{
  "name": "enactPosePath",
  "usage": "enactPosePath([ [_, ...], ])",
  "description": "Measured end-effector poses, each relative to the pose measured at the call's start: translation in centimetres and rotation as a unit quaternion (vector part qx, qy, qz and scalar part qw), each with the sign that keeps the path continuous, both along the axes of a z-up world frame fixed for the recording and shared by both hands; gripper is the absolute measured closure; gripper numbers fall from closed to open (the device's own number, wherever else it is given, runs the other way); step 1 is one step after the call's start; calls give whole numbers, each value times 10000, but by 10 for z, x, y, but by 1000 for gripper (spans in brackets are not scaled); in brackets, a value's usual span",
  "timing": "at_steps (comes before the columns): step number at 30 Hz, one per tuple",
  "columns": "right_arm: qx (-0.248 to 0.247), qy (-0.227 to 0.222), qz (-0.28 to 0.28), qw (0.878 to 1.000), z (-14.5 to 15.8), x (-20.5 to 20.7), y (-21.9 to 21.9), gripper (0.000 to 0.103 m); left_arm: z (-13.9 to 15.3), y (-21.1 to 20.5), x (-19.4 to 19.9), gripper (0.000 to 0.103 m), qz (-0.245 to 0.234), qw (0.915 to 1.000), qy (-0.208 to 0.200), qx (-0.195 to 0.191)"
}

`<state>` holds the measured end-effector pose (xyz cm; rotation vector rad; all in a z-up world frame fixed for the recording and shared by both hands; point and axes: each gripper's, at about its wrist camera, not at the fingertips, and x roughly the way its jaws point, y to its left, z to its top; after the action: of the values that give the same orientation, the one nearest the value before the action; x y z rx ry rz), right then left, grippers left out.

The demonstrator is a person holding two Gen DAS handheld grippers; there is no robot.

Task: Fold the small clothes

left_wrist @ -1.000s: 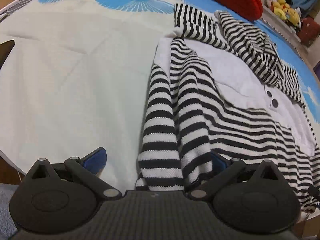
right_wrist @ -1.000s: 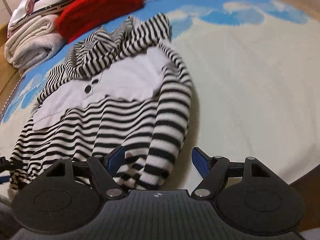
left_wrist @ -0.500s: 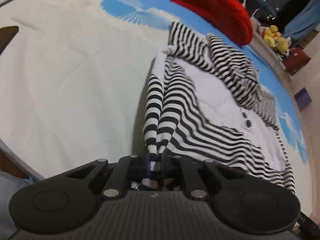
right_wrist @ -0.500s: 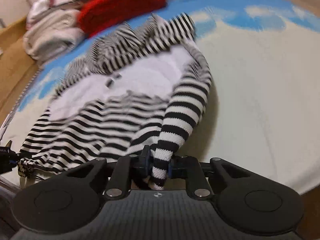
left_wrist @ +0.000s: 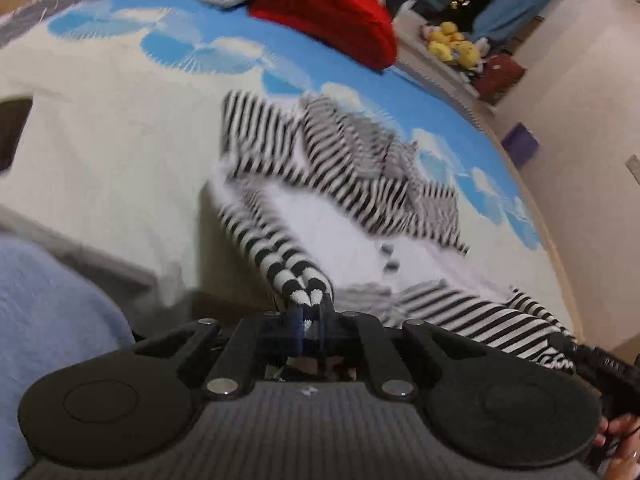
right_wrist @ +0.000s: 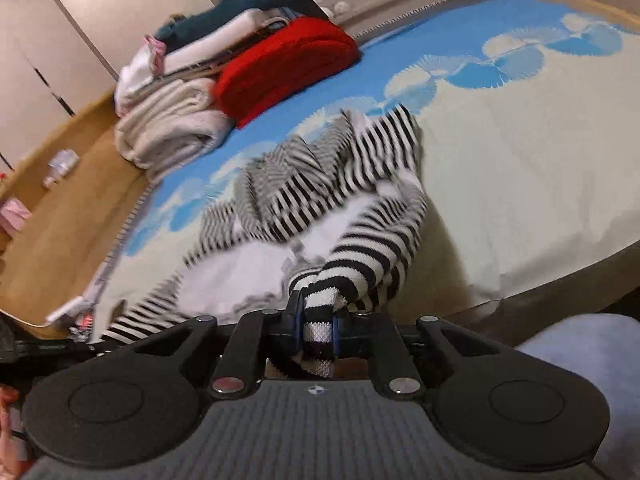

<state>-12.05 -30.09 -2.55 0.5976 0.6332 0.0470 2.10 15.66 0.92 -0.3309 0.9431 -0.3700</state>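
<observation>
A black-and-white striped sweater (left_wrist: pixel 360 184) with a white front panel (left_wrist: pixel 340 236) and dark buttons lies on the bedspread (left_wrist: pixel 120 140). My left gripper (left_wrist: pixel 310 312) is shut on a bunched striped corner at the sweater's near left edge, and the cloth rises taut from the bed to its pads. In the right wrist view the same sweater (right_wrist: pixel 320 192) is blurred. There my right gripper (right_wrist: pixel 316 314) is shut on a striped ribbed edge at its near right side, which is also lifted. The sweater's far part, a crumpled striped heap, rests on the bedspread (right_wrist: pixel 520 168).
A folded red knit (left_wrist: pixel 328 8) (right_wrist: pixel 288 68) and stacked pale folded laundry (right_wrist: pixel 168 128) sit at the bed's far end. Yellow plush toys (left_wrist: pixel 452 44) stand beyond. Wooden floor (right_wrist: pixel 60 220) runs along one side. The person's light blue clothing (left_wrist: pixel 48 320) (right_wrist: pixel 592 356) is close behind both grippers.
Both grippers went from open beside the sweater's near corners to shut on them. Both then rose, lifting the near edge off the bed, and the views tilted up toward the room.
</observation>
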Motion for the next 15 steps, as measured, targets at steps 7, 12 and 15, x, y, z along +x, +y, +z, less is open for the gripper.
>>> enactPosePath([
  [7, -107, -474, -24, 9988, 73, 107, -25, 90, 69, -32, 124, 96, -42, 9978, -613, 232],
  [12, 45, 26, -756, 9971, 76, 283, -65, 78, 55, -66, 305, 74, 627, 9964, -343, 466],
  [15, 12, 327, -1211, 9921, 51, 366, -82, 48, 39, -78, 382, 18, 1139, 9907, -241, 703],
])
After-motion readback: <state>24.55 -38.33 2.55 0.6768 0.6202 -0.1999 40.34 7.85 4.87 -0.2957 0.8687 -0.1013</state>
